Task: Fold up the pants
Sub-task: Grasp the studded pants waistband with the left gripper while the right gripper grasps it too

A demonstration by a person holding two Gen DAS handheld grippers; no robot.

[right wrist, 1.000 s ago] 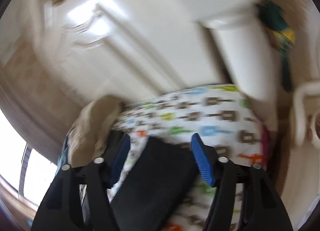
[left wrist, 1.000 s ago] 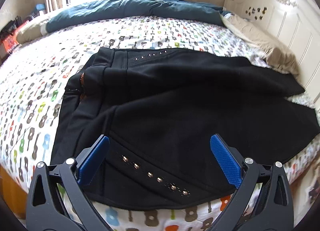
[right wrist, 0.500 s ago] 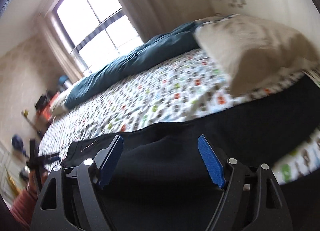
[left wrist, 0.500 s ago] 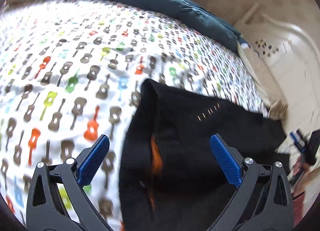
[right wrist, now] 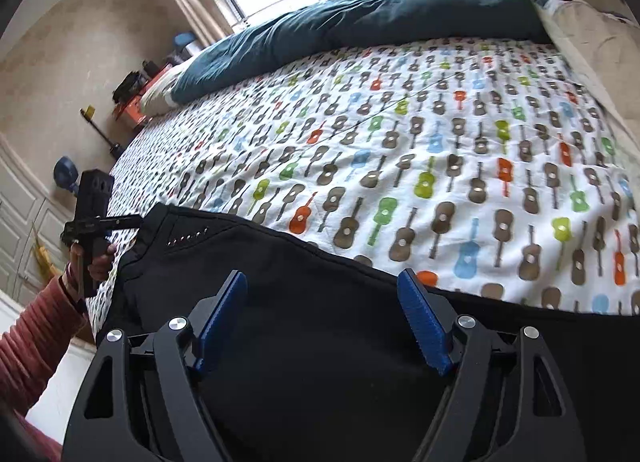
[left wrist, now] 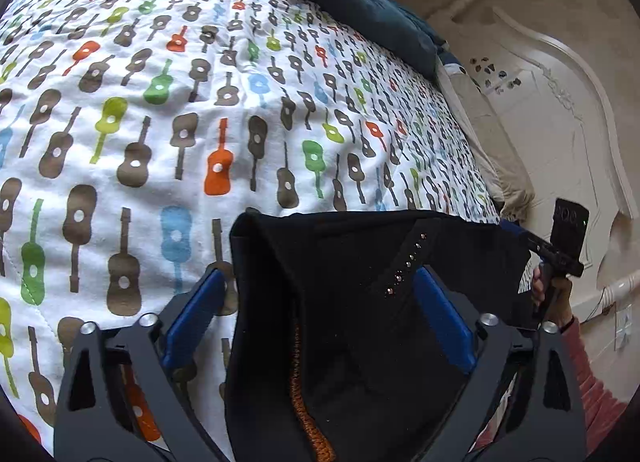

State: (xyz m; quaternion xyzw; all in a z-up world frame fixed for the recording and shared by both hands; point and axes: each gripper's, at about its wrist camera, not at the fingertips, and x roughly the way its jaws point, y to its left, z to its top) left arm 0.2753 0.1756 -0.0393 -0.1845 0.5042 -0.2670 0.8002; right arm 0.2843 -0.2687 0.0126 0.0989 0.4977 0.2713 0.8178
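Observation:
Black pants lie flat on the guitar-print sheet, with a row of studs and an orange inner seam showing at the waist end. My left gripper straddles the waistband corner. Its jaws are closing: the left pad rests over the sheet beside the fabric edge and the right pad over the cloth, neither pressing. In the right wrist view the pants stretch under my right gripper, which hovers open above the leg with nothing pinched. A hand holds the left gripper at the waist end there.
A dark teal duvet is bunched along the far side of the bed. A beige pillow and a white headboard sit at the head end. Clutter stands on the floor by the wall. A red sleeve shows at the left.
The left view swung from the pants' middle to the waistband corner, and its jaws narrowed. The right view swung from the headboard corner round to face across the bed over the pants' leg.

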